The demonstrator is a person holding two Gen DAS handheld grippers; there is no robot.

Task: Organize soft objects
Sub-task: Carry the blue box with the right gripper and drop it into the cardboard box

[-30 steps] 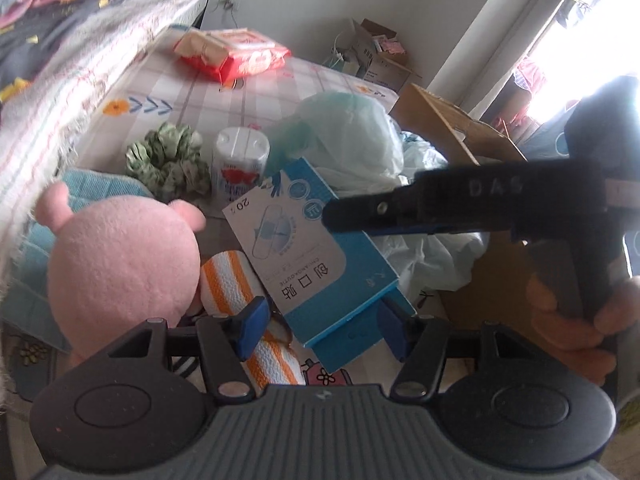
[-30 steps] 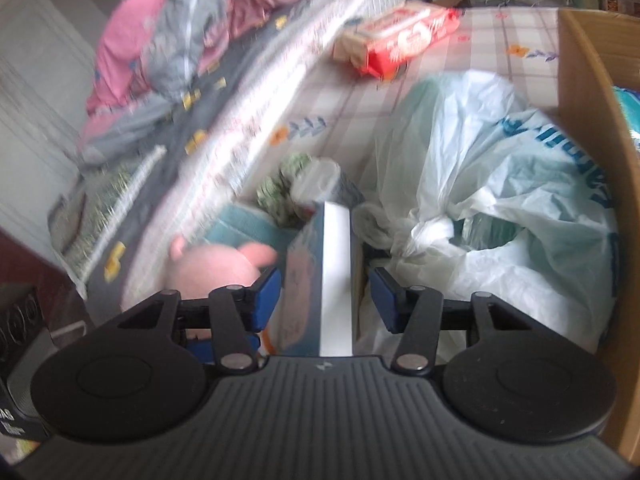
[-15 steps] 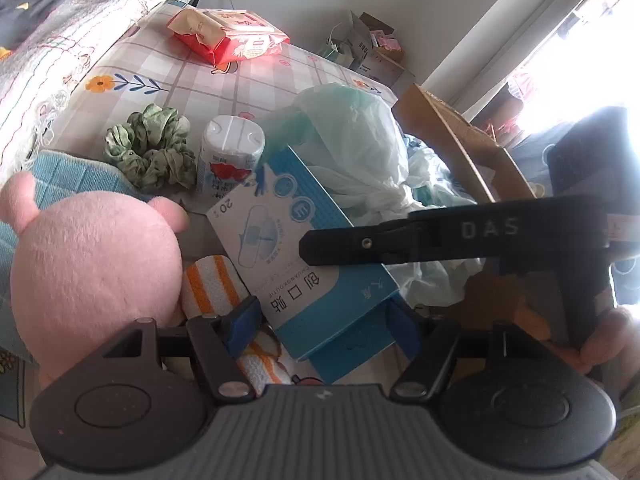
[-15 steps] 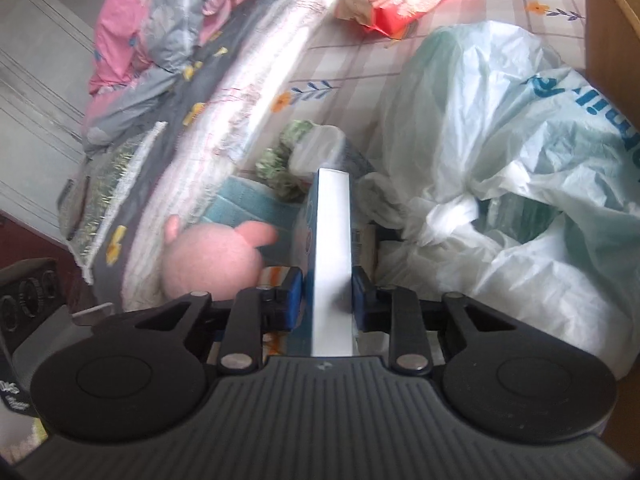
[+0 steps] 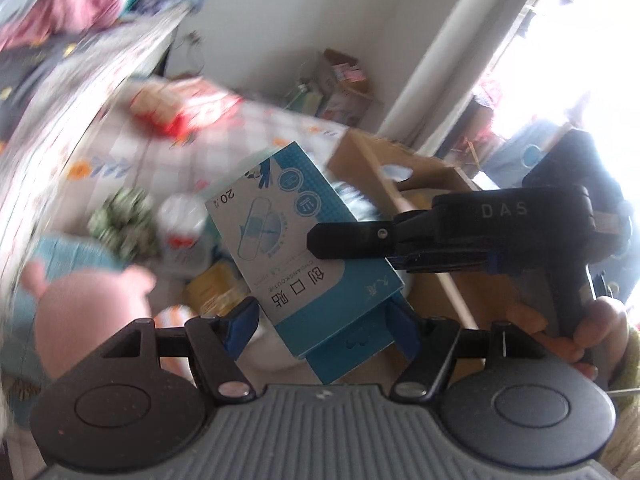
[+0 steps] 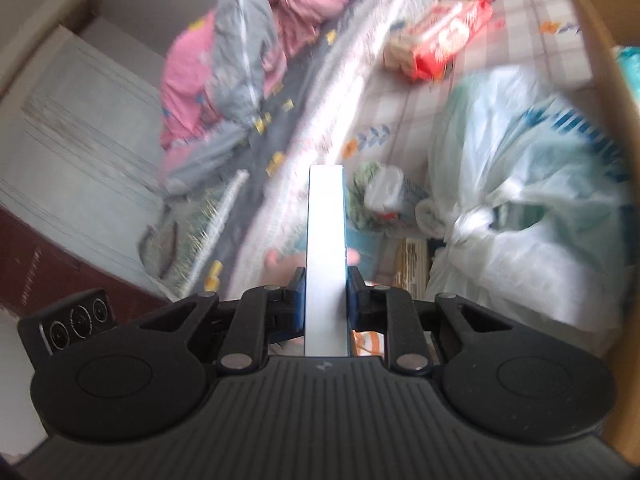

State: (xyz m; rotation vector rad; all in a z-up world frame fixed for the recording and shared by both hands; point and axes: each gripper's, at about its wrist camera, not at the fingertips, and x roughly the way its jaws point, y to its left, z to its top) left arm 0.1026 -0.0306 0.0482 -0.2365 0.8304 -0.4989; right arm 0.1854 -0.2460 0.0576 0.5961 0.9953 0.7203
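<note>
My right gripper is shut on a blue plaster box, seen edge-on in the right wrist view. In the left wrist view the same box hangs in the air, with the right gripper's finger clamped across its face. My left gripper is open, its blue pads either side of the box's lower end without pressing it. A pink plush toy lies at the lower left, with a green scrunchie and a white bottle behind it.
A red and white wipes pack lies on the checked mat. A big white plastic bag sits right of the box. A cardboard box's wall stands at the right. A bed with a grey and pink quilt runs along the left.
The right gripper closed on the plaster box and lifted it off the pile. Both views have swung upward and are blurred by motion.
</note>
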